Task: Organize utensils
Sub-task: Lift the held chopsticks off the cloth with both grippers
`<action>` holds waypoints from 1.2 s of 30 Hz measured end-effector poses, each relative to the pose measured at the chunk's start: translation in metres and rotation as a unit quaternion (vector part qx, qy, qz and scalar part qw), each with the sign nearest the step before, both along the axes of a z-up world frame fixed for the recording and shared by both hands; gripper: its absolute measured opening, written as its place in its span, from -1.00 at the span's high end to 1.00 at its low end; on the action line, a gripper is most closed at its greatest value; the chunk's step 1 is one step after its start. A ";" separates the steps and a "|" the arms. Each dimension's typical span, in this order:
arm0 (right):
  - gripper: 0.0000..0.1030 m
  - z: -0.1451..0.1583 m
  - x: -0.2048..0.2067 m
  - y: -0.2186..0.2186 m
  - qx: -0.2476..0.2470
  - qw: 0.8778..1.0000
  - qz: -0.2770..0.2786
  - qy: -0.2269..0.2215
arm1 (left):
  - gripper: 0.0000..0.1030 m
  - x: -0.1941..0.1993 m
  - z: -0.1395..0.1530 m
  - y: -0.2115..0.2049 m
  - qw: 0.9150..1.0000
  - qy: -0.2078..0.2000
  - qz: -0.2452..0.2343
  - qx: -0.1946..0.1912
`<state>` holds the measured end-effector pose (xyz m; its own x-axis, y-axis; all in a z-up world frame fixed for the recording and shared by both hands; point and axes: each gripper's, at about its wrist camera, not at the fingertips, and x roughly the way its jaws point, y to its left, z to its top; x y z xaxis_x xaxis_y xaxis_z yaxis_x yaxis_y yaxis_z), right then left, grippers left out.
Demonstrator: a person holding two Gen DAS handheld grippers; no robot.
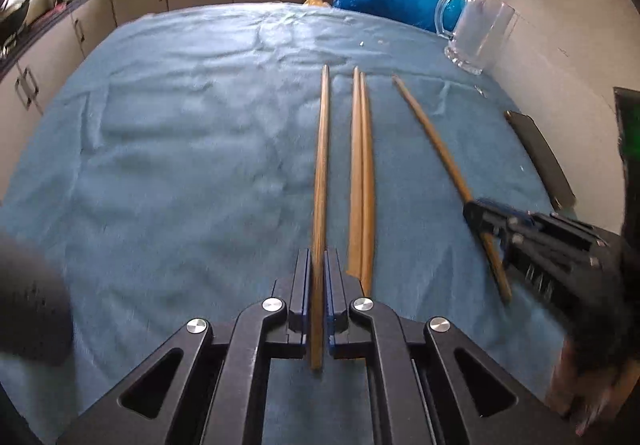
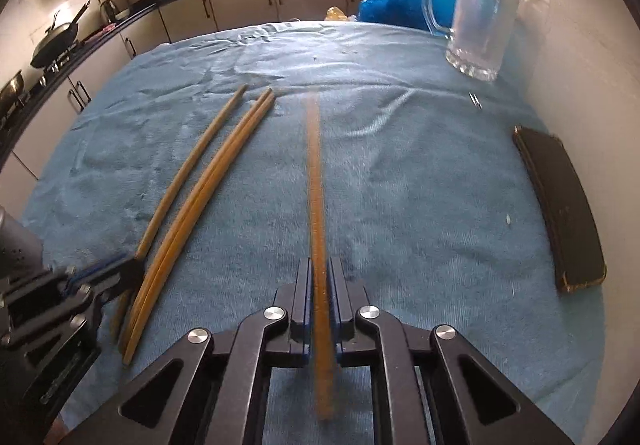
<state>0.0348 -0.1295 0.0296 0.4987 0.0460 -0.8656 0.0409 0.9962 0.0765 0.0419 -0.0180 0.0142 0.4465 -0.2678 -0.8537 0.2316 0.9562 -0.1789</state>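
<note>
We hold one chopstick in each gripper: the left gripper (image 1: 319, 277) pinches the left chopstick (image 1: 322, 173), the right gripper (image 2: 320, 285) the right chopstick (image 2: 316, 185); the pair (image 1: 362, 173) lies mid-frame between them, likely bound for the glass mug (image 2: 480, 17) at upper right.

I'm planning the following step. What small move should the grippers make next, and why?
Probably lift both chopsticks toward the glass mug. The left gripper clamps one chopstick, the right gripper another; a pair lies between them.
</note>
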 end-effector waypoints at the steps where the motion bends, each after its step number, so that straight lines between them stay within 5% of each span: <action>1: 0.84 0.000 -0.004 -0.003 0.008 1.000 -0.002 0.003 | 0.90 -0.009 0.000 0.009 1.000 0.009 0.004 -0.008; 17: 0.81 0.007 -0.155 0.000 -0.005 0.997 0.051 0.059 | 0.89 -0.152 0.008 0.072 0.997 0.053 -0.014 -0.059; 21: 0.32 0.012 -0.170 0.003 -0.010 0.996 0.071 0.053 | 0.74 -0.166 0.034 0.067 0.998 0.009 -0.042 -0.054; 24: 0.32 0.019 -0.168 0.003 -0.018 0.996 0.075 0.035 | 0.32 -0.156 0.048 0.061 0.998 -0.023 -0.033 -0.043; 32: 0.32 0.009 -0.110 -0.003 -0.005 0.998 0.048 0.035 | 0.32 -0.073 0.024 0.031 1.000 -0.023 -0.020 -0.004; 36: 0.32 0.004 -0.084 -0.003 -0.025 0.998 0.046 0.043 | 0.52 -0.043 0.002 0.016 0.999 0.010 -0.030 0.013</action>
